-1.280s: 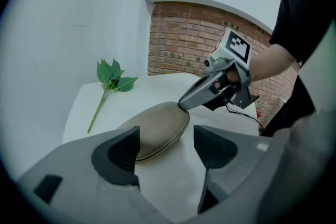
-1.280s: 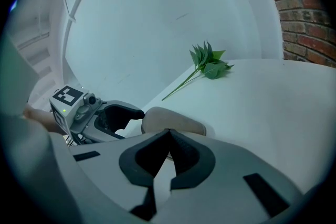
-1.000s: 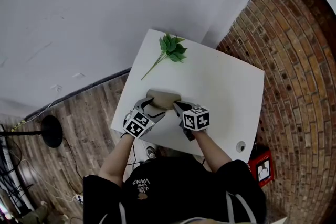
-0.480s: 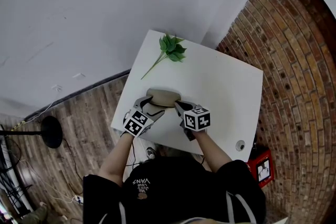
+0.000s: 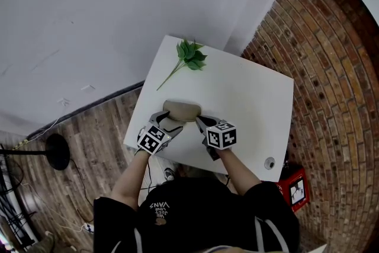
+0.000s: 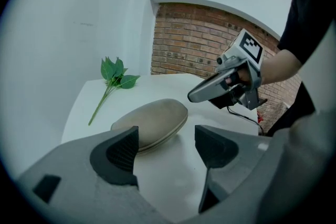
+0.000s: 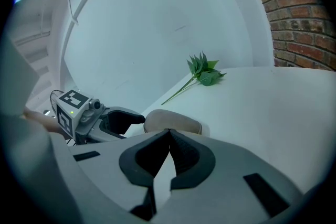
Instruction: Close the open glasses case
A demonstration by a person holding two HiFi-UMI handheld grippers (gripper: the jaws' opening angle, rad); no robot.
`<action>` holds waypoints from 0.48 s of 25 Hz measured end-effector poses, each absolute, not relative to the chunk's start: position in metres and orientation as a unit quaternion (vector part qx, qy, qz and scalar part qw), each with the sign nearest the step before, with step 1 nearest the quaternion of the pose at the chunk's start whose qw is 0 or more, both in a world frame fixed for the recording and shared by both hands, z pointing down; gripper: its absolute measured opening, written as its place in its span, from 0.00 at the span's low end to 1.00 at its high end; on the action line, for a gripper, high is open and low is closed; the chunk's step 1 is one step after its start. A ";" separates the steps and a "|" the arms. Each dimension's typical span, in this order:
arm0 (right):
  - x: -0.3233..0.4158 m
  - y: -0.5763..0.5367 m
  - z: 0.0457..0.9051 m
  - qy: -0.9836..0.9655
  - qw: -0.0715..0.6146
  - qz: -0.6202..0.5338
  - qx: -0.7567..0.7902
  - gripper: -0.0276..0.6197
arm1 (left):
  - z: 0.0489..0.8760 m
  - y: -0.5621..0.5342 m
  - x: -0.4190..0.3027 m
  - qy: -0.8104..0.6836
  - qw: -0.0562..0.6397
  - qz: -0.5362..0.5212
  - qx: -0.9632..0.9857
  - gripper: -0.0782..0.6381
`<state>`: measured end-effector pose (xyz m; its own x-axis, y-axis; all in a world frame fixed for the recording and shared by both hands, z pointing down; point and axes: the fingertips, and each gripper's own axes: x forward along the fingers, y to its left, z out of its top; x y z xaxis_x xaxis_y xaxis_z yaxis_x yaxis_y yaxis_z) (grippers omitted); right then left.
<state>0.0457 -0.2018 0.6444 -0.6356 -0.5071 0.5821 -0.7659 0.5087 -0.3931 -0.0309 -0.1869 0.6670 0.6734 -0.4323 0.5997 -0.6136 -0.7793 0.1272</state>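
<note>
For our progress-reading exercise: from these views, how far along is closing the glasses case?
Done, it seems: the glasses case lies on the white table with its lid down, only a thin seam showing. In hand: nothing. The left gripper has its fingers apart, just short of the case, and the right gripper is shut and empty beside it. Left: perhaps a press to confirm the latch, then drawing back.

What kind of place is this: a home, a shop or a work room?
Probably a sparse indoor work room, not a furnished home: a white table against a white wall, a brick wall, and a wood-plank floor with a black stand base.
</note>
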 end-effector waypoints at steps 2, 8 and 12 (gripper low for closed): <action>0.048 -0.201 0.643 -0.845 0.197 0.324 0.378 0.05 | 0.669 -0.187 -0.030 -0.291 0.156 0.289 0.898 0.58; 0.054 -0.198 0.637 -0.842 0.184 0.329 0.385 0.05 | 0.680 -0.185 -0.030 -0.288 0.154 0.320 0.889 0.59; 0.059 -0.199 0.636 -0.841 0.179 0.331 0.390 0.05 | 0.678 -0.187 -0.030 -0.290 0.170 0.312 0.889 0.55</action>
